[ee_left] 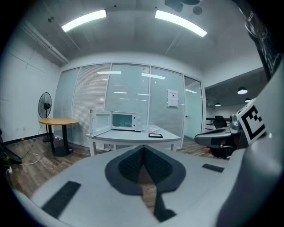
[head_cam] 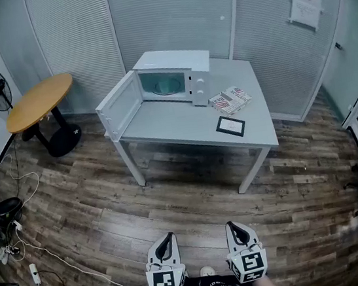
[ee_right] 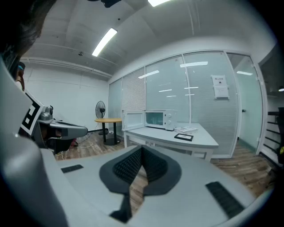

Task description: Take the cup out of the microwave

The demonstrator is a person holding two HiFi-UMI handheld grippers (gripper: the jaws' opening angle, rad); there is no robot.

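So you're right at the very start of this one, I'd say the approach hasn't even begun. You're standing well back on the wood-plank floor (head_cam: 109, 208), with the left gripper (head_cam: 168, 238) and the right gripper (head_cam: 234, 226) held side by side low in front of you. Both face the pale grey rectangular table (head_cam: 183, 124). Both are closed with nothing in them. In the left gripper view the ribbed black pads (ee_left: 128, 166) meet at the tips with only floor showing past them, and it's the same in the right gripper view. The boxy white microwave (head_cam: 171, 61) sits at the back of that table, toward its left end. Its white door (head_cam: 119, 106) is already swung wide open to the left, so no door step needed by the look of it. The cup itself I honestly can't make out from here, since the cavity (head_cam: 163, 84) is just a small teal-ish opening. Going by the task it should be in there, which puts it well apart from both grippers, ahead and a bit to the left. Next move, I'd guess: walk up to the table's front and open one gripper's jaws on the way. Then go in level through the opening, keeping clear of the door and the cavity frame. The striped packets (head_cam: 230, 100) and the flat black-framed card (head_cam: 230, 126) lie right of the microwave, out of your path.
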